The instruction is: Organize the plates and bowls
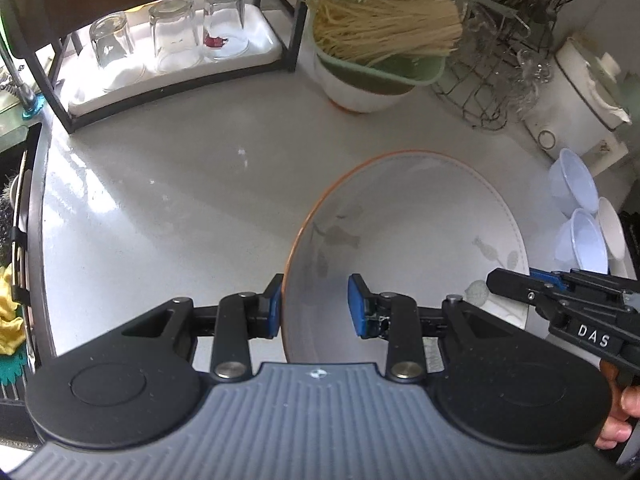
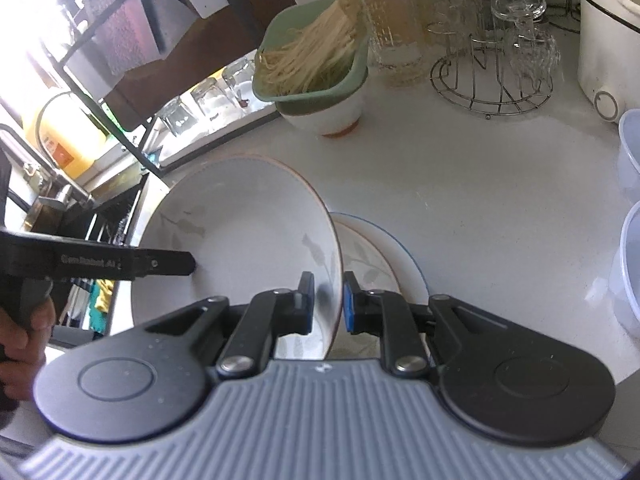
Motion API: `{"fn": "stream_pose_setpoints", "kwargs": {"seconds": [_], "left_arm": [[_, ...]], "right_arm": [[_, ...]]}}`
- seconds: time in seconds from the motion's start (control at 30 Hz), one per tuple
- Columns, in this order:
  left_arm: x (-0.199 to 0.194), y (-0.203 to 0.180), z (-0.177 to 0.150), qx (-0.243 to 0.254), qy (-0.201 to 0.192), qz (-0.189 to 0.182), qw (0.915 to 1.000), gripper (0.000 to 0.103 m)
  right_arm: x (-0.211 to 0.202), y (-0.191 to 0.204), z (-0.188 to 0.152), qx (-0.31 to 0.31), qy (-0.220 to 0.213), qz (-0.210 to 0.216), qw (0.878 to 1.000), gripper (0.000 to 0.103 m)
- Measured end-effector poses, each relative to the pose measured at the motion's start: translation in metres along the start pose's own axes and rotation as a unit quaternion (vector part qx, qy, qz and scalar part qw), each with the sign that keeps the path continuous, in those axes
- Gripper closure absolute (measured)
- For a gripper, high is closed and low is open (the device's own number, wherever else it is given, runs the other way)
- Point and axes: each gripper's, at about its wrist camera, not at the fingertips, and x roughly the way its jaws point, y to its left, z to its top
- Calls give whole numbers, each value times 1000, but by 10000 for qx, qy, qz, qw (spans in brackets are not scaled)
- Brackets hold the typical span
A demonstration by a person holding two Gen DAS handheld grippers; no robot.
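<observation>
A white bowl with an orange rim and grey leaf print (image 1: 408, 232) is held tilted above the counter. My left gripper (image 1: 316, 306) straddles its left rim with jaws apart, one pad outside and one inside. My right gripper (image 2: 327, 302) is closed on the opposite rim of the same bowl (image 2: 240, 232). Under it lie a leaf-print plate (image 2: 368, 268) and a blue-rimmed plate (image 2: 404, 252). The right gripper also shows in the left wrist view (image 1: 496, 282).
A white bowl (image 1: 360, 96) holds a green strainer of noodles (image 1: 376, 28). A rack with upturned glasses (image 1: 168, 36) stands at the back left, a wire glass stand (image 2: 492, 72) at the back right, clear plastic bowls (image 1: 572, 184) on the right, a sink (image 1: 20, 240) on the left.
</observation>
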Motion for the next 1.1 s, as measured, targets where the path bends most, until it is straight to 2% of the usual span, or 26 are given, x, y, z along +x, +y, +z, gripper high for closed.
{"fn": "stream_pose_setpoints", "kwargs": {"seconds": [0.1, 0.37, 0.6, 0.93, 1.03, 1.1], "left_arm": [[4, -4, 0, 54, 51, 195, 9998, 66], [15, -15, 0, 157, 144, 402, 9990, 67], [26, -30, 1, 317, 199, 437, 9983, 66], [23, -25, 5, -53, 126, 320, 9994, 66], [16, -24, 6, -163, 7, 323, 9993, 66], [10, -21, 8, -364, -116, 355, 9986, 66]], "right_arm": [[3, -1, -2, -68, 2, 23, 10000, 85], [7, -9, -6, -79, -15, 5, 10000, 85], [8, -22, -6, -8, -33, -121, 9999, 85], [4, -25, -6, 55, -47, -82, 9999, 86], [-2, -26, -3, 1, -183, -247, 9995, 84], [-9, -28, 1, 42, -333, -160, 9993, 85]]}}
